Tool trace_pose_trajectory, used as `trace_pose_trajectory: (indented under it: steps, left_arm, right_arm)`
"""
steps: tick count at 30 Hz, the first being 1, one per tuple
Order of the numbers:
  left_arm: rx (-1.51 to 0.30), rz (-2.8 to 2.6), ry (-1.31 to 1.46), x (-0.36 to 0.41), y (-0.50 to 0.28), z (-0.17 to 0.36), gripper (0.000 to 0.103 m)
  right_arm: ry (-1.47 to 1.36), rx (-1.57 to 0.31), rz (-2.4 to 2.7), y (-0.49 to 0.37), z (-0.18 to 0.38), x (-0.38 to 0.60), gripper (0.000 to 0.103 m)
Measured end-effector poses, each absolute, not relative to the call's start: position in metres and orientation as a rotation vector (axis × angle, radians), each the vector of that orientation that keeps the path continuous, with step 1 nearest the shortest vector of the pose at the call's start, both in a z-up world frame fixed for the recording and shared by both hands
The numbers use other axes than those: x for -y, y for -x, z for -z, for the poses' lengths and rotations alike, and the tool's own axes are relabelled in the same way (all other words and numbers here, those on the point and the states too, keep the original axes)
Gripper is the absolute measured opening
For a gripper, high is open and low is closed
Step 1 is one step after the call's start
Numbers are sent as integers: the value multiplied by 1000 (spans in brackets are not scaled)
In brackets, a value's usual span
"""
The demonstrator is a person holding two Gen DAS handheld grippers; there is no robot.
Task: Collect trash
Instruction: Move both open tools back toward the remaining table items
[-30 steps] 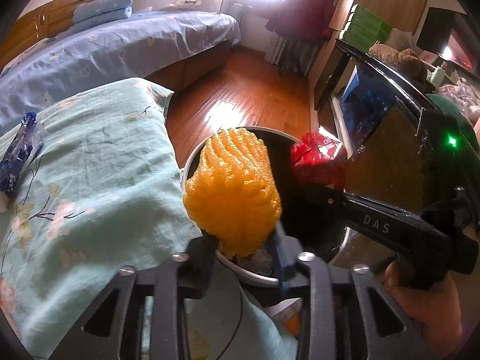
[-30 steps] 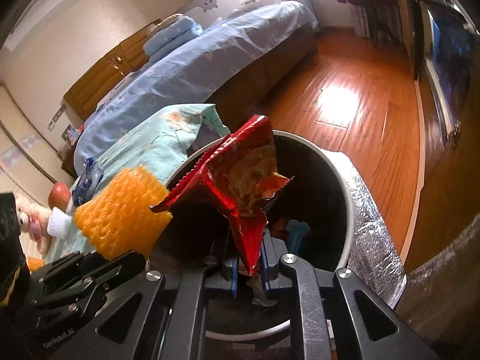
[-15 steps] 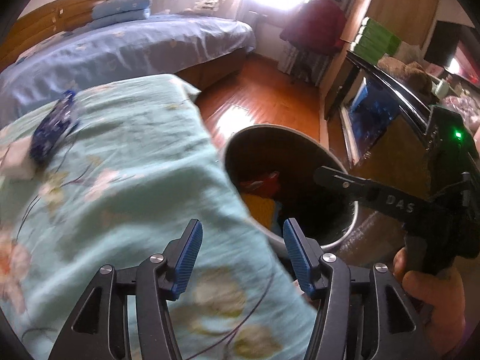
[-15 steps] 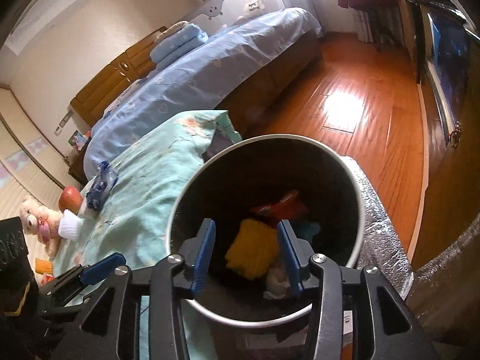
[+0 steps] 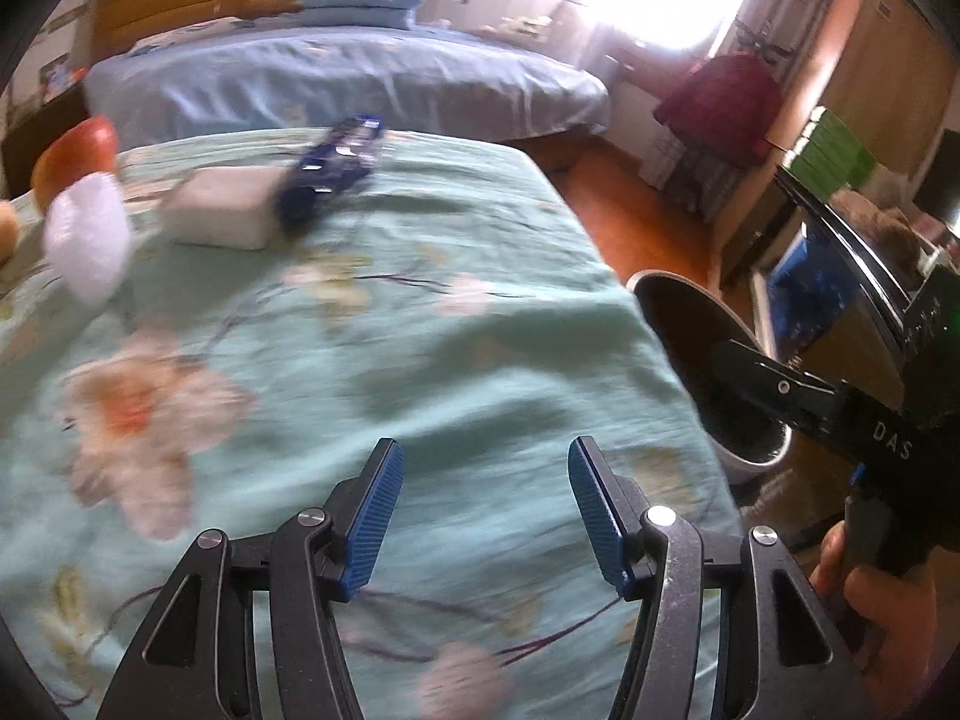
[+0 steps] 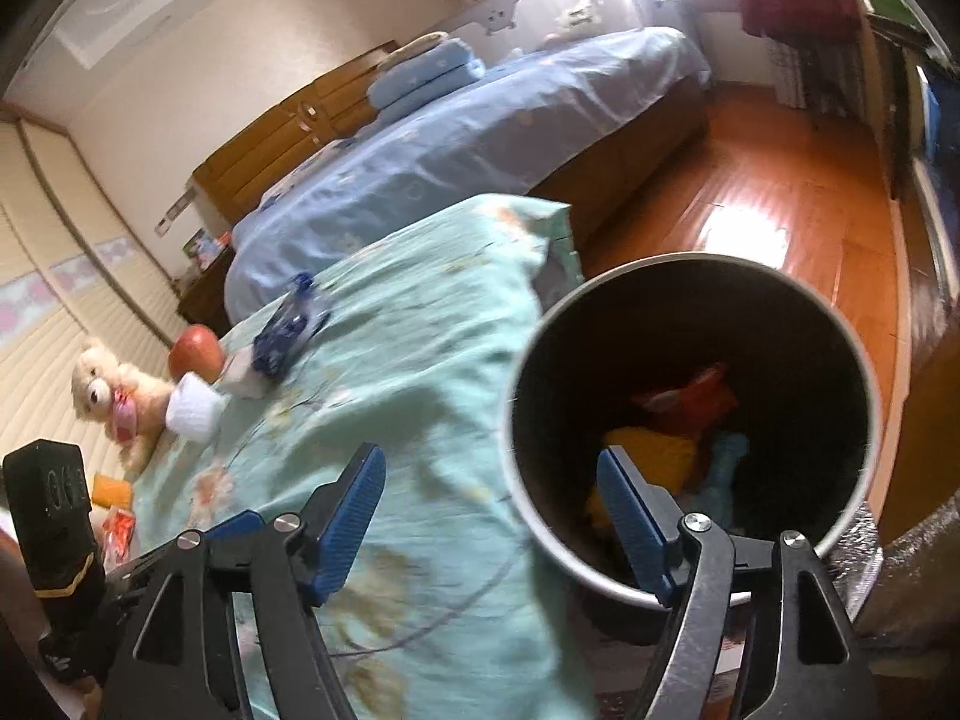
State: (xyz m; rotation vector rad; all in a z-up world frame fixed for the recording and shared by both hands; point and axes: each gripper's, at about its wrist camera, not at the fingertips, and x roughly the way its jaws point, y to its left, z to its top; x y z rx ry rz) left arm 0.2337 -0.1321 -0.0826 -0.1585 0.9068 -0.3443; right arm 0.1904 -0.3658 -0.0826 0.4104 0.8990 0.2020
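The round metal trash bin [image 6: 852,360] stands beside the bed; inside lie a yellow foam net [image 6: 651,456] and a red wrapper [image 6: 690,399]. The bin also shows in the left wrist view [image 5: 744,336]. My left gripper [image 5: 480,516] is open and empty over the green floral bedspread [image 5: 420,324]. My right gripper [image 6: 492,516] is open and empty at the bin's near rim. A blue wrapper [image 5: 330,171] lies on a white tissue pack [image 5: 222,213], with a white foam net [image 5: 90,246] to their left. They also show in the right wrist view: wrapper [image 6: 285,333], net [image 6: 192,408].
A red apple [image 6: 195,351] and a teddy bear [image 6: 105,390] lie at the bedspread's far left. An orange item [image 6: 111,489] lies near the left gripper's body. A blue bed [image 5: 336,78] stands behind. Wooden floor [image 6: 780,198] lies beyond the bin, with a dark cabinet [image 5: 852,276] on the right.
Both grippers opened and dropped the yellow foam net and the red wrapper into the bin. The left gripper has swung left over the bedspread; the right has drawn back to the bin's rim.
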Motion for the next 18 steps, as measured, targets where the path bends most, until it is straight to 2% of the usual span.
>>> trace_pose_trajectory:
  steps: [18]
  left_arm:
    - [-890,206,263,49,-215,76,60]
  right_arm:
    - [-349,-932,-322,-202,83,282,78]
